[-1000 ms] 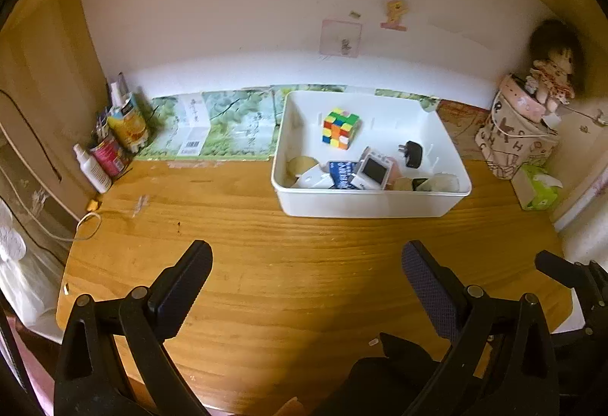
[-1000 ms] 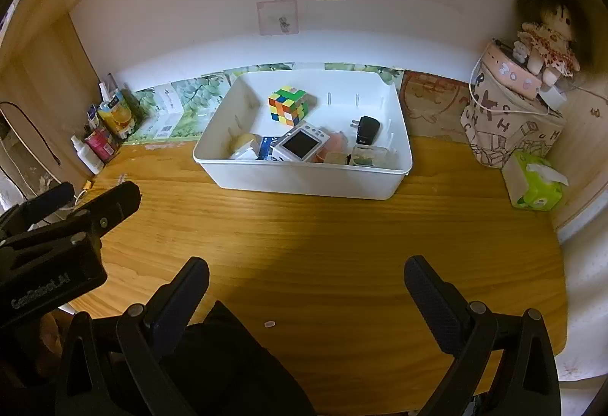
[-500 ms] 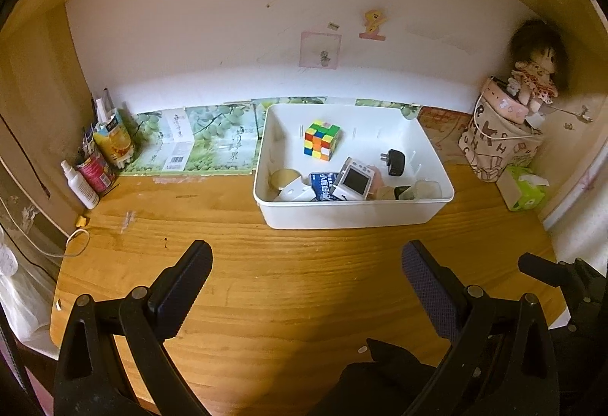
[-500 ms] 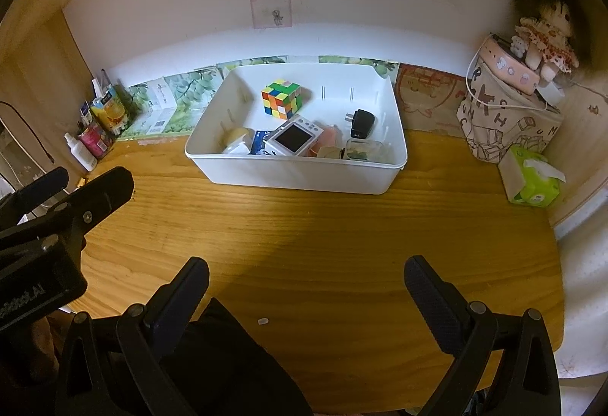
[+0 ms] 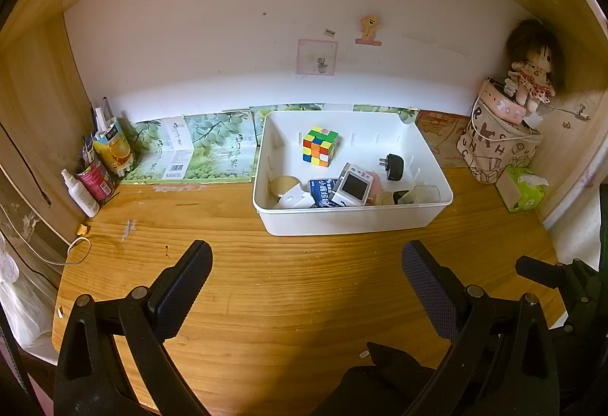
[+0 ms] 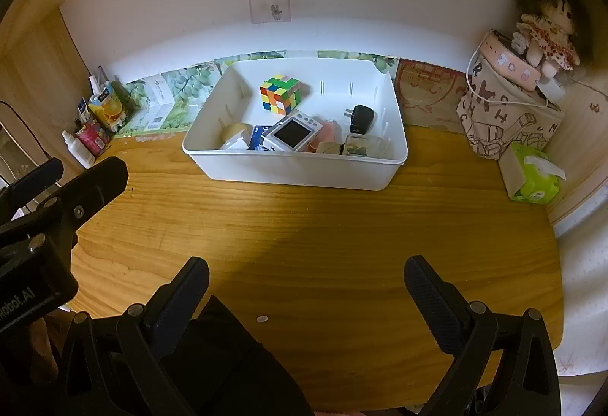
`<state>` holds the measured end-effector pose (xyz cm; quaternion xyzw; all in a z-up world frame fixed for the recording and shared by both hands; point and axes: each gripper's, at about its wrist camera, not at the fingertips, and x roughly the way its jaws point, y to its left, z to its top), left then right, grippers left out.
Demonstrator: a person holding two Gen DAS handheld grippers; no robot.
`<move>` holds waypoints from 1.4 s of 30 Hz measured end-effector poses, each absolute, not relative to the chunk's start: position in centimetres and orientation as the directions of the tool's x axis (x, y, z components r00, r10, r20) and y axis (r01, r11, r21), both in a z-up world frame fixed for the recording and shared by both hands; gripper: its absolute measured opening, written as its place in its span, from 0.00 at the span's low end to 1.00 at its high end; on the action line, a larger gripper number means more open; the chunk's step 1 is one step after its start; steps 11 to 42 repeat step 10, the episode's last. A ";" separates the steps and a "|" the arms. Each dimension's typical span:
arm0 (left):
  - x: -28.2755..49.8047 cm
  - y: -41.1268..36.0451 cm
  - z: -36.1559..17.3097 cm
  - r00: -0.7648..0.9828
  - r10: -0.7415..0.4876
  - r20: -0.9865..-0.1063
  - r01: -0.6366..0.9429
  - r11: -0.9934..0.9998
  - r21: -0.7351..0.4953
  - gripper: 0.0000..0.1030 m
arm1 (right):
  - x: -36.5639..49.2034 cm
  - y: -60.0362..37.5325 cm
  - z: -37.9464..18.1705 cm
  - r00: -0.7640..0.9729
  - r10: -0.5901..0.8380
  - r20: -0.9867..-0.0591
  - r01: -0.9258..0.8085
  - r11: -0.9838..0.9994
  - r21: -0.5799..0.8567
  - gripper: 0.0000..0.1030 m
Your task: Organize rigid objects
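Both tools have drawn back from the white bin (image 5: 353, 222), which looks farther off than a second ago.

The left tool (image 5: 306, 283) and the right tool (image 6: 306, 286) hover over the bare wooden bench (image 6: 323, 226), each with its fingers spread wide apart and nothing between them. The bin sits at the back of the bench, near the wall. Inside it, the colour cube (image 6: 280, 93) stands toward the rear, a black plug (image 6: 361, 119) lies to its right, and a small white screen device (image 6: 293, 132) lies tilted among other items along the front wall. A green tissue pack (image 6: 534, 174) sits at the right.
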<state>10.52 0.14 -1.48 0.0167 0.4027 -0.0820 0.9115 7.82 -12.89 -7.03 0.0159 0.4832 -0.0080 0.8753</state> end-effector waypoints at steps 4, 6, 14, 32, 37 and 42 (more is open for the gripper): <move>10.5 0.1 -1.5 0.663 -0.135 -0.737 0.162 0.986 -0.035 0.97 | 7.8 -12.8 -7.1 0.529 0.003 -0.849 0.027 0.999 0.021 1.00; 10.5 0.1 -1.5 0.663 -0.134 -0.736 0.161 0.986 -0.034 0.97 | 7.8 -12.8 -7.2 0.526 0.004 -0.851 0.028 0.999 0.022 1.00; 10.5 0.1 -1.5 0.663 -0.133 -0.737 0.161 0.986 -0.033 0.97 | 7.7 -12.8 -7.2 0.524 0.004 -0.852 0.029 0.999 0.023 1.00; 10.5 0.1 -1.5 0.663 -0.133 -0.737 0.161 0.986 -0.033 0.97 | 7.7 -12.8 -7.2 0.524 0.004 -0.852 0.029 0.999 0.023 1.00; 10.5 0.1 -1.5 0.663 -0.133 -0.737 0.161 0.986 -0.033 0.97 | 7.7 -12.8 -7.2 0.524 0.004 -0.852 0.029 0.999 0.023 1.00; 10.5 0.1 -1.5 0.663 -0.133 -0.737 0.161 0.986 -0.033 0.97 | 7.7 -12.8 -7.2 0.524 0.004 -0.852 0.029 0.999 0.023 1.00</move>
